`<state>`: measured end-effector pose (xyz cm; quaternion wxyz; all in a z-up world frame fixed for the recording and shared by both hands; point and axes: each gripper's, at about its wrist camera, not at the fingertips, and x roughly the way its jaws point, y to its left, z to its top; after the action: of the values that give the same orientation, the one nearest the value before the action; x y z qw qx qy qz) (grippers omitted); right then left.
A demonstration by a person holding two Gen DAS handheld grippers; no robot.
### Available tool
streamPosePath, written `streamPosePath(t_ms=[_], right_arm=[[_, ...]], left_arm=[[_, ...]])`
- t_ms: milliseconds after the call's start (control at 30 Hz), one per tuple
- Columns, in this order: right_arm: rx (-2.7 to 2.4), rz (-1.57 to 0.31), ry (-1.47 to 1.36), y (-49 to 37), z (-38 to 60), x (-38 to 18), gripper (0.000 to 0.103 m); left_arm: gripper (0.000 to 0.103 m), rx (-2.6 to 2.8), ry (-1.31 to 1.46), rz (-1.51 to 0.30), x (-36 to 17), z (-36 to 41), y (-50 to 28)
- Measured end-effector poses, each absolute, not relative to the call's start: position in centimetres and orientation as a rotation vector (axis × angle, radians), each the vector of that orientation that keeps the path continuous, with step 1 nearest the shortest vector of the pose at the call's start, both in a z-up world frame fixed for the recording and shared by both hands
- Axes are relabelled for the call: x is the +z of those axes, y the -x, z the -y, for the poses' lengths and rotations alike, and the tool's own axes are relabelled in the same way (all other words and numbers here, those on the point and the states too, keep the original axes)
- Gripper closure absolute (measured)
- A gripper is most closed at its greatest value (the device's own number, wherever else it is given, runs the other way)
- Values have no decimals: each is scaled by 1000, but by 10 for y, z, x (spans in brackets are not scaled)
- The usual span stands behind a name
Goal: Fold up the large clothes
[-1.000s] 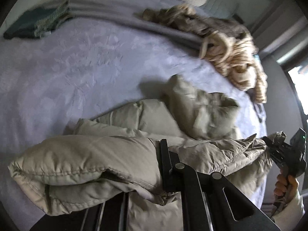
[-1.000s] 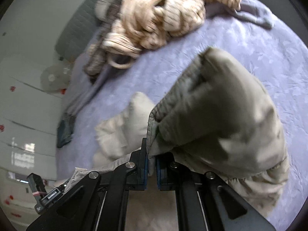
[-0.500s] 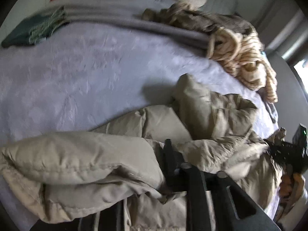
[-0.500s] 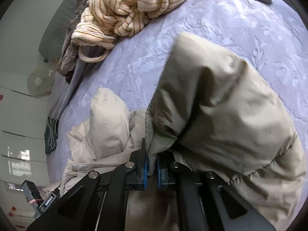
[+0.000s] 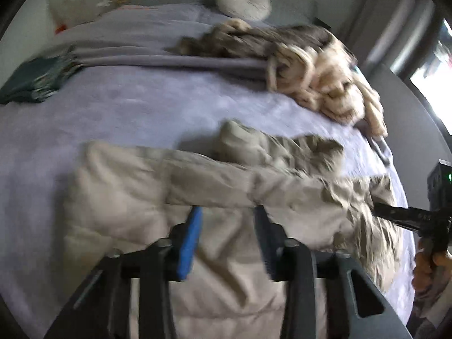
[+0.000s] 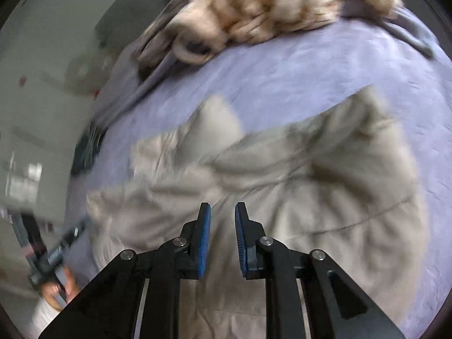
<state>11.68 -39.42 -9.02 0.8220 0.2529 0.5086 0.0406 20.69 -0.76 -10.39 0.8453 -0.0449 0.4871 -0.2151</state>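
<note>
Step in hand: the release after a fold. Beige puffer jacket (image 5: pixel 214 186) lies across the near half of the lavender bed (image 5: pixel 141 104), doubled over on itself, upper layer ending in a lumpy ridge across the middle.

Left gripper (image 5: pixel 226 220): jaws apart over the jacket, no fabric between the pads, easing back closed a little. Right gripper (image 6: pixel 223 214): jaws opening, gap clear, jacket just under the tips. So both tongs are released, nothing held.

Frames are blurred, so I can't tell how cleanly the edges line up.

The far right end near the hood or collar looks bunched, and a sleeve end sticks up behind the ridge. Fold looks partial, I'd say one pass in, bundle loose.

Next move, my read: re-grip one end of the bundle with both tongs, pinching both layers, and bring it over the other end. Puffer fill springs back, so press flat before letting go.

The striped knit pile (image 5: pixel 319 76) at the far edge is well clear, untouched.
</note>
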Motion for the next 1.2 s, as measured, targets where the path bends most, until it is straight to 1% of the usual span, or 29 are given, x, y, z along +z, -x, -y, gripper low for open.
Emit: streamPosePath(t_ms=[167, 267, 333, 433, 533, 633, 733, 833, 900, 1000, 1200], right_arm=[[97, -1098, -430, -137, 360, -132, 85], [82, -1073, -406, -152, 362, -146, 89], [79, -1062, -405, -161, 366, -152, 97], [88, -1072, -453, -172, 376, -157, 101], [97, -1075, -453, -175, 388, -144, 101], [-1, -1051, -371, -164, 415, -125, 101], [-172, -1027, -353, -145, 462, -118, 101], [-253, -1026, -421, -136, 499, -127, 101], [-263, -1034, -472, -139, 510, -139, 101], [-290, -1038, -477, -152, 512, -156, 101], [-322, -1055, -406, -169, 501, -159, 101]], left_arm=[[64, -423, -23, -1023, -151, 58, -208], [64, -391, -41, -1000, -169, 65, -222], [64, -383, -19, -1000, -174, 65, -233], [64, -383, -17, -1014, -176, 65, -244], [64, -363, -31, -998, -165, 50, -251], [64, -252, -53, -966, -156, 11, -266], [64, -158, -50, -992, -166, -25, -280], [63, -104, -12, -1017, -184, -51, -292], [63, -100, 34, -1041, -196, -56, -299], [63, -85, 17, -1044, -205, -48, -305], [62, -63, -11, -1039, -211, -42, -309]])
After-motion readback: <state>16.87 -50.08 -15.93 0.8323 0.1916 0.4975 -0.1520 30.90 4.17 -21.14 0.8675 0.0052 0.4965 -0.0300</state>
